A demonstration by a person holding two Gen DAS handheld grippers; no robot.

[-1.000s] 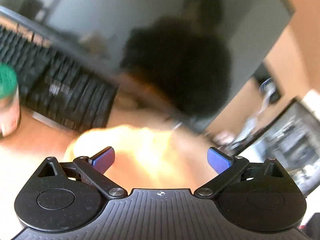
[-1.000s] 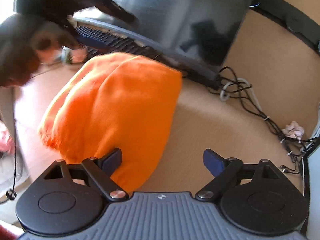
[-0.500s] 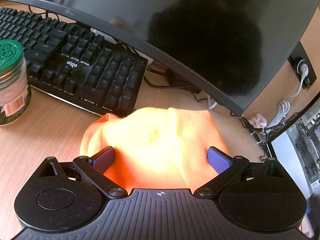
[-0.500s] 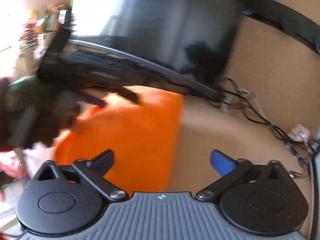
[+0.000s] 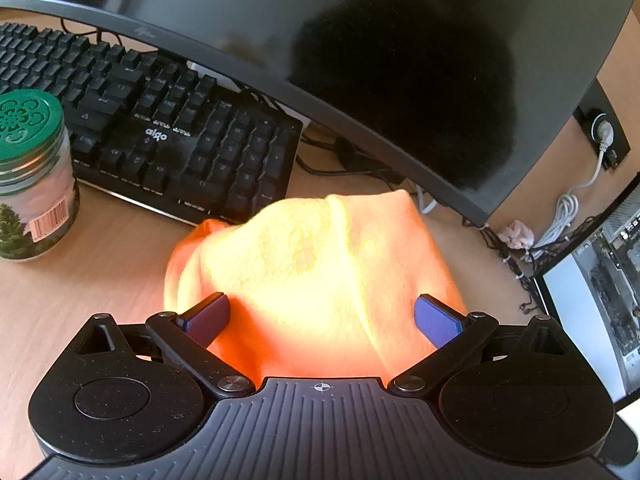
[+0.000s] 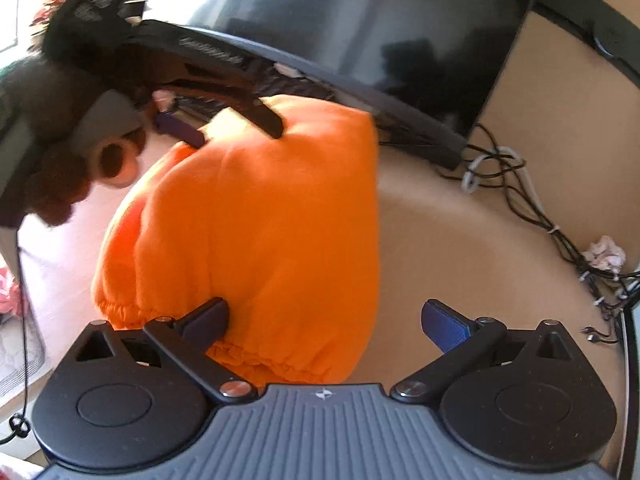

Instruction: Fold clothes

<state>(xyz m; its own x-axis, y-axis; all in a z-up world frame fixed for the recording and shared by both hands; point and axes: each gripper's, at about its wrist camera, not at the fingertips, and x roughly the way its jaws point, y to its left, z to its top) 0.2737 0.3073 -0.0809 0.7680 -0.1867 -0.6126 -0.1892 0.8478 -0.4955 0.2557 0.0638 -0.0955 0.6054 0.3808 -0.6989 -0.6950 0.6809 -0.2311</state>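
An orange garment [image 5: 316, 276] lies folded in a thick bundle on the wooden desk, sunlit and washed out in the left wrist view. It also shows in the right wrist view [image 6: 260, 232], with an elastic hem at its near edge. My left gripper [image 5: 322, 318] is open, its blue pads either side of the bundle's near end; it appears from outside in the right wrist view [image 6: 236, 128] at the bundle's far end. My right gripper [image 6: 324, 320] is open over the bundle's near right corner and holds nothing.
A black keyboard [image 5: 152, 132] and a large dark monitor [image 5: 360, 60] stand just behind the garment. A glass jar with a green lid [image 5: 32, 176] is at the left. Tangled cables [image 6: 532, 208] and a crumpled paper [image 6: 604, 252] lie at the right.
My left gripper has swung down to the bundle and settled with its pads around it. My right gripper has stayed open and come closer to the near hem.
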